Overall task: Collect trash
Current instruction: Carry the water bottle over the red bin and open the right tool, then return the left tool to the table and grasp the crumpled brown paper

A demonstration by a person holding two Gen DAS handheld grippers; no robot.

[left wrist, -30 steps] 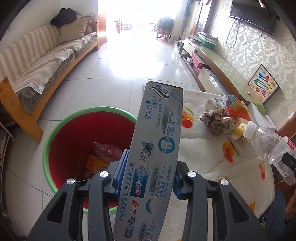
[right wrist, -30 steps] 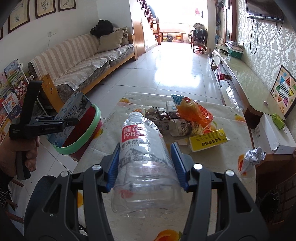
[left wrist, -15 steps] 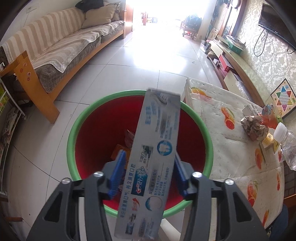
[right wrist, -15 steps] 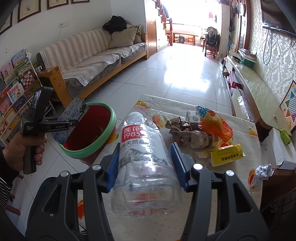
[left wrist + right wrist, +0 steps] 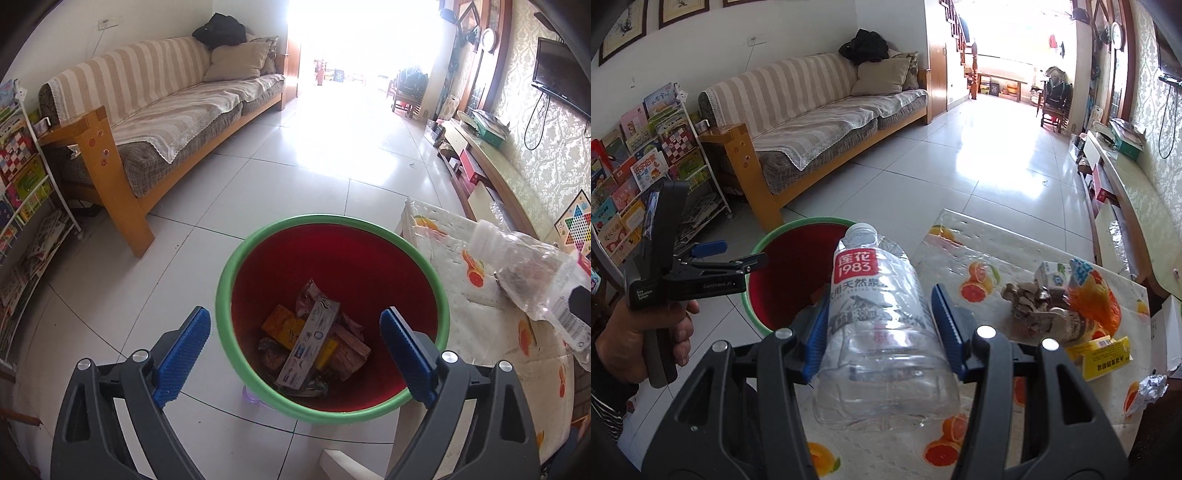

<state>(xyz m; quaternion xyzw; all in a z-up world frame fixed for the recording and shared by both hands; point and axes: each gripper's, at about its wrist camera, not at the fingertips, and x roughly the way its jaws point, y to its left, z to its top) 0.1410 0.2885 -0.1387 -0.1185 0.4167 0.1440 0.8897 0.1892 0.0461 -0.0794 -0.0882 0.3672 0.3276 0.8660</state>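
The left gripper point(image 5: 295, 349) hangs above the round red plastic bin with a green rim point(image 5: 227, 266), its two blue-padded fingers point(image 5: 183, 349) spread wide with nothing between them. Framed in that gap, at the bottom of the bin, lies the long grey-and-white toothpaste carton point(image 5: 308, 345), well below the pads and touching neither. It rests slantwise on top of an orange packet point(image 5: 279, 326) and some crumpled brownish wrappers point(image 5: 351, 345).

The right gripper point(image 5: 881, 323) is clenched on a clear, empty plastic water bottle with a red label point(image 5: 882, 321). The blue pads point(image 5: 945, 323) press the bottle's two sides at mid-body. Its white cap points forward, towards the bin point(image 5: 783, 269), while its base sticks back past the fingers. The bottle is held off the surface, over the table's near left edge, next to the bin's rim.

The table wears a plastic cloth printed with orange slices point(image 5: 979, 266). Towards its right edge lies a pile of rubbish: crumpled brown paper point(image 5: 1028, 302), a small white carton point(image 5: 1051, 275), an orange plastic bag point(image 5: 1091, 299) and a yellow box point(image 5: 1106, 356). A ball of foil point(image 5: 1152, 386) sits at the near right corner.
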